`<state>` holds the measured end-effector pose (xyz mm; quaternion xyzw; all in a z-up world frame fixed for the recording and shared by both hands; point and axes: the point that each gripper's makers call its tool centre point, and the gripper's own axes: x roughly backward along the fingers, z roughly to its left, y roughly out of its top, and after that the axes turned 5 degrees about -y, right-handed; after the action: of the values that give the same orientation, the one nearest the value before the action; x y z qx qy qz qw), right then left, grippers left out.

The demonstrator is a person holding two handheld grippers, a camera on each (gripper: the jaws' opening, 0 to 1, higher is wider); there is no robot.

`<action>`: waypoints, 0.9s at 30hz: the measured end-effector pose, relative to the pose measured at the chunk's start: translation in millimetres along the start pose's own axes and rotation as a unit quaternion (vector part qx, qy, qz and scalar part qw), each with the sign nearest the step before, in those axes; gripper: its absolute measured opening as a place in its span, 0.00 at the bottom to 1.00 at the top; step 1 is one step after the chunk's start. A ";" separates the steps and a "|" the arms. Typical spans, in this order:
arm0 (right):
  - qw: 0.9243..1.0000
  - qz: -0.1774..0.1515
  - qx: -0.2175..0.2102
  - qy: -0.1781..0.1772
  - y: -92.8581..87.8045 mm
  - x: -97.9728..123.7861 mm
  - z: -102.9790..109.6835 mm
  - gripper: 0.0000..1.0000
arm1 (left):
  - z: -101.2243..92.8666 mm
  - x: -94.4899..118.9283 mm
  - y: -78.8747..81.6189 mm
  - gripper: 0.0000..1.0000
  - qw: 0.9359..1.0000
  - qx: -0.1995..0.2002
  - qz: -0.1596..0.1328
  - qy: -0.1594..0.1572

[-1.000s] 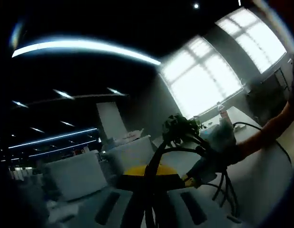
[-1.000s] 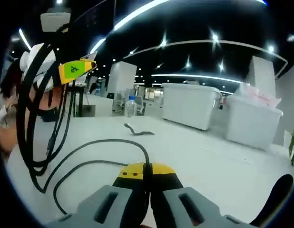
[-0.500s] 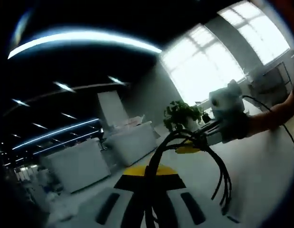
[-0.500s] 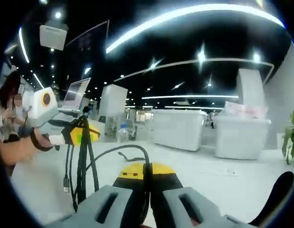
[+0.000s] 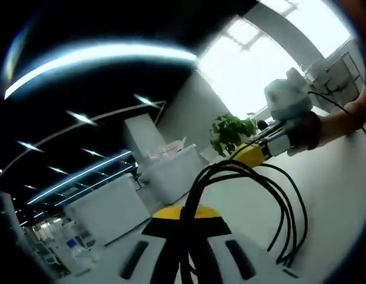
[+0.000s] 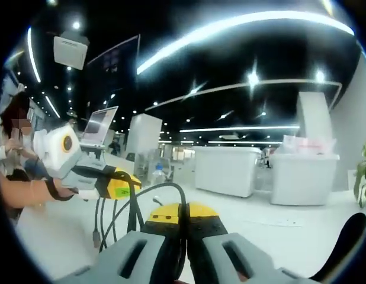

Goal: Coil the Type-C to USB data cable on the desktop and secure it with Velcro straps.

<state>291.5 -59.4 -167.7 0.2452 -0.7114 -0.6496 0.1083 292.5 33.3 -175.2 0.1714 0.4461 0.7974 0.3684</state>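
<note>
The desktop (image 6: 301,231) is the largest surface in view: white, flat and smooth, with a matt sheen under the ceiling strip lights. Beyond it stand white rectangular storage bins (image 6: 230,168), hard-sided and boxy, and a leafy green plant (image 5: 230,131) near the bright window. My left gripper (image 5: 184,222) has its jaws pressed together on the cable (image 5: 272,195), which rises from between the yellow-and-black tips and arcs over into several hanging loops; in the right gripper view, the same gripper (image 6: 121,184) enters from the left with the loops hanging below it. My right gripper (image 6: 184,220) is likewise closed, pinching a strand of the cable (image 6: 165,189) between its tips; in the left gripper view it (image 5: 254,155) reaches in from the right and meets the top of the bundle. The cable is thin, black, round in section and flexible, with a rubbery, slightly glossy jacket. It is held in the air between the two grippers, above the desktop, with the loop ends hanging down. One connector (image 6: 96,239) hangs at the bottom of the loops, small and metallic grey. I judge the coiling to be largely done: several even loops are gathered. The strapping is not yet done; I see no Velcro strap on the bundle, and I cannot locate one on the desktop.
</note>
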 end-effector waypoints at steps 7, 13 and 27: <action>1.000 -0.004 -0.005 0.008 1.9 0.7 5.1 0.02 | 3.6 0.1 -3.7 0.04 1.000 -0.010 0.009 0.010; 1.000 -0.007 -0.015 0.017 2.9 0.1 7.7 0.02 | 6.0 -1.1 -10.2 0.08 1.000 -0.004 0.017 0.015; 0.995 -0.021 -0.074 0.070 8.3 1.2 27.4 0.02 | 7.5 -1.7 -13.9 0.09 0.999 -0.022 0.028 0.023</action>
<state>275.8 -35.8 -163.4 0.2962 -0.6469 -0.6836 0.1626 304.2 41.0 -182.6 0.1576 0.4320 0.8205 0.3396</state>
